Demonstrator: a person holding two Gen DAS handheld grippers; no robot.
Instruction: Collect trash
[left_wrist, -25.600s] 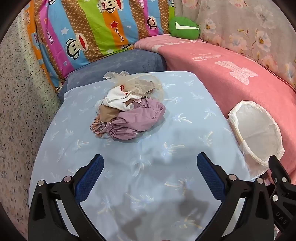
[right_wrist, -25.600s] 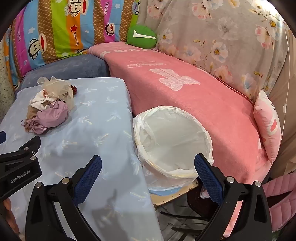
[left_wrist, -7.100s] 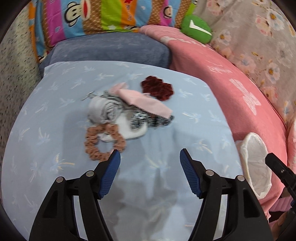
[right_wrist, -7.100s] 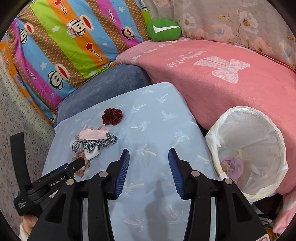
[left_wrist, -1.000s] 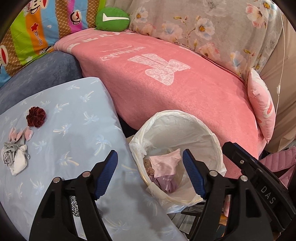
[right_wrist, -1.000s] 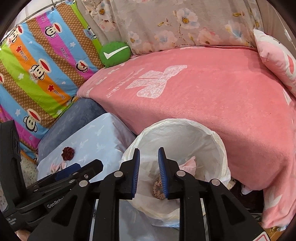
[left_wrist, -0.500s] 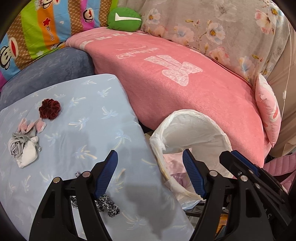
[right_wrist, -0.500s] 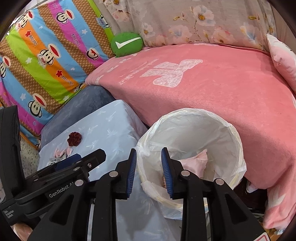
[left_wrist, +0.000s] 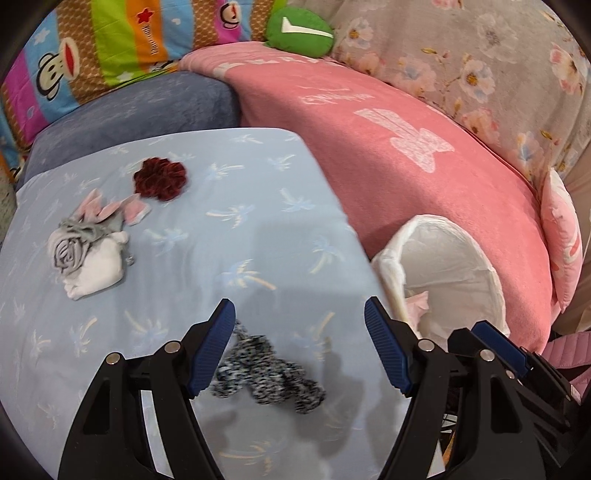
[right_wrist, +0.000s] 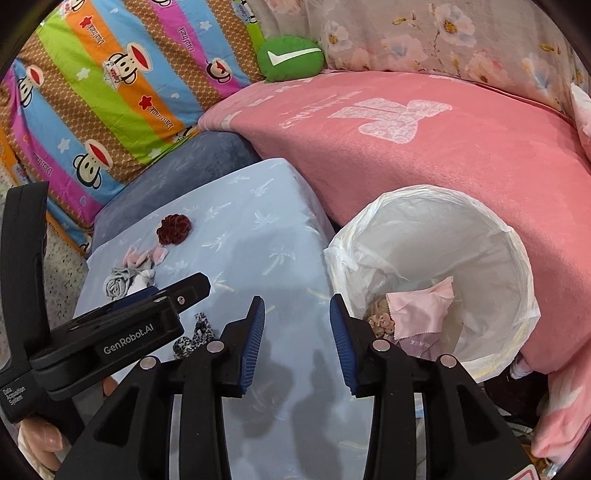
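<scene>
Just beneath the wide left tool (left_wrist: 300, 345), a speckled scrunchie (left_wrist: 266, 373), untouched.

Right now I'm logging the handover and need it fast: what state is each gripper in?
Left gripper: open, holding nothing; black-and-white scrunchie lies on the blue cloth below it.
Right gripper: jaws opening, nothing between them.

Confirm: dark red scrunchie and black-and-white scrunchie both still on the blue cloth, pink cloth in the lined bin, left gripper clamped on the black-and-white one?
Not quite. In the left wrist view the left gripper is open and holds nothing; the black-and-white scrunchie lies loose on the blue cloth below it. The rest holds: dark red scrunchie on the cloth, pink cloth in the lined bin.
</scene>
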